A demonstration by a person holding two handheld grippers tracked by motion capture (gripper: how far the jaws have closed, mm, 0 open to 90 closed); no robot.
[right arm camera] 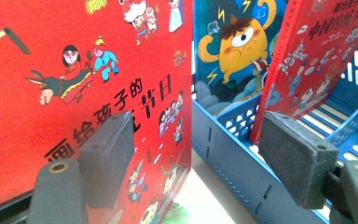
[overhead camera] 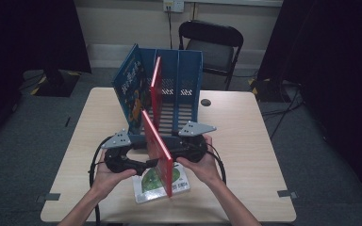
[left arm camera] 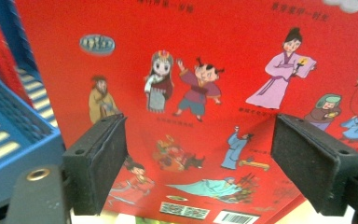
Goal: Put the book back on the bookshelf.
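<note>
A red picture book [overhead camera: 158,146] stands on edge in front of the blue file rack [overhead camera: 188,70], its lower edge on a green-and-white book [overhead camera: 151,181] that lies flat. My left gripper [overhead camera: 139,162] is at its left face and my right gripper [overhead camera: 179,151] at its right face. In the left gripper view the open left gripper [left arm camera: 198,154] points at the red back cover [left arm camera: 205,70], with nothing between the pads. In the right gripper view the right gripper [right arm camera: 205,149] is open, with the red front cover [right arm camera: 51,93] beside its left jaw and the rack wall [right arm camera: 233,154] ahead.
In the rack's left slot leans a blue book [overhead camera: 131,89] with a yellow monster on its cover [right arm camera: 228,51]. A second red book [overhead camera: 156,82] stands in the slot beside it. Behind the light wooden table [overhead camera: 245,141] is a black folding chair [overhead camera: 212,44].
</note>
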